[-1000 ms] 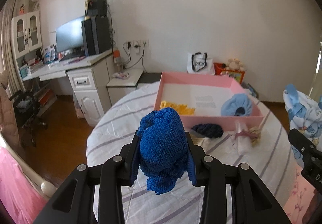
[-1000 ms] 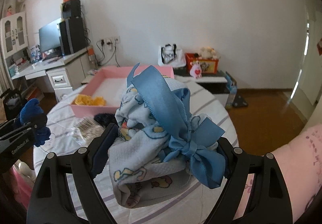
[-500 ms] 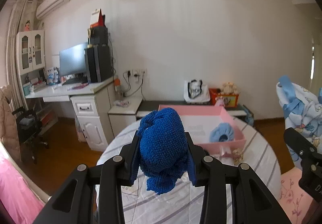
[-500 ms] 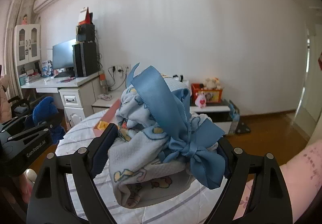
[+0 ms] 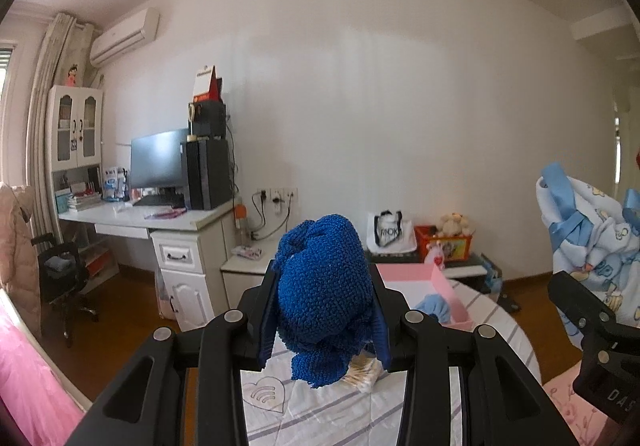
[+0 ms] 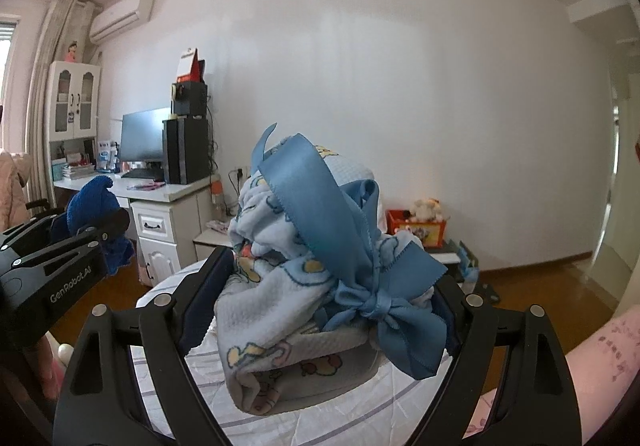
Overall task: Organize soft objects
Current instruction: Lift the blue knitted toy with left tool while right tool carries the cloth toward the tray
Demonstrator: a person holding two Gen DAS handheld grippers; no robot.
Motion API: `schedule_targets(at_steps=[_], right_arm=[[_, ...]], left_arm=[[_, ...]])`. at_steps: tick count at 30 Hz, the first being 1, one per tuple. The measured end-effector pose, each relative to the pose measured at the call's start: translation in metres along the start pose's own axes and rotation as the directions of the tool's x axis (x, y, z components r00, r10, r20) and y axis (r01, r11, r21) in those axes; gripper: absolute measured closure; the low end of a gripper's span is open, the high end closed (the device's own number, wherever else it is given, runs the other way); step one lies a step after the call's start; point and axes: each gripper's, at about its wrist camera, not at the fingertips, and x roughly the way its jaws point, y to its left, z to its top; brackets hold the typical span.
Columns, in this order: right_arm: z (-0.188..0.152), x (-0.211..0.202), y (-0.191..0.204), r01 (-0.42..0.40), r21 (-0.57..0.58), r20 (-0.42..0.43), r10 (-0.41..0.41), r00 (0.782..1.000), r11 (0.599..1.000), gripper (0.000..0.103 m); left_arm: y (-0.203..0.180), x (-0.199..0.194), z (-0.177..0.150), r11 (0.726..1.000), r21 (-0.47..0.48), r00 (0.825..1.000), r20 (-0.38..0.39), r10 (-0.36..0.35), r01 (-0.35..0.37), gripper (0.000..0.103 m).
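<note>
Two grippers are raised above a round worktop [image 5: 496, 330] covered in a white cloth with pale purple stripes. Largest of the soft things is the light blue printed fleece blanket tied with a blue satin ribbon bow [image 6: 316, 286]; it fills the right gripper [image 6: 320, 310], whose jaws stand wide and press on both sides of the bundle, holding it clear of the worktop. The same bundle shows at the right edge of the left wrist view. Next in size is the pink rectangular tray [image 5: 442, 282] lying on the worktop beyond the left gripper, with a small light blue knitted piece [image 5: 434, 306] in its near corner. Smaller again is the dark blue knitted ball-shaped item [image 5: 322, 294], clamped between the narrow-set jaws of the left gripper [image 5: 324, 322] and hanging free above the cloth. A small beige lump [image 5: 362, 376] lies on the worktop just under it; what it is cannot be told.
</note>
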Motion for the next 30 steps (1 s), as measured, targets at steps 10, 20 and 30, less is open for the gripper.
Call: schedule_targets(at_steps=[10, 20, 30], right_arm=[[0.001, -0.018, 0.008, -0.019, -0.035, 0.041, 0.021, 0.999, 0.999, 0.020], [-0.022, 0.050, 0.005, -0.034, -0.001, -0.160, 0.033, 0.987, 0.999, 0.026], [-0.085, 0.081, 0.007, -0.176, 0.024, -0.416, 0.170, 0.894, 0.984, 0.000]], left_arm=[[-0.005, -0.017, -0.020, 1.000, 0.004, 1.000, 0.024, -0.002, 0.002, 0.066], [0.002, 0.017, -0.041, 1.000, 0.008, 0.996, -0.094, 0.001, 0.000, 0.066], [0.025, 0.061, -0.073, 0.998, 0.013, 0.969, -0.239, 0.066, -0.065, 0.066]])
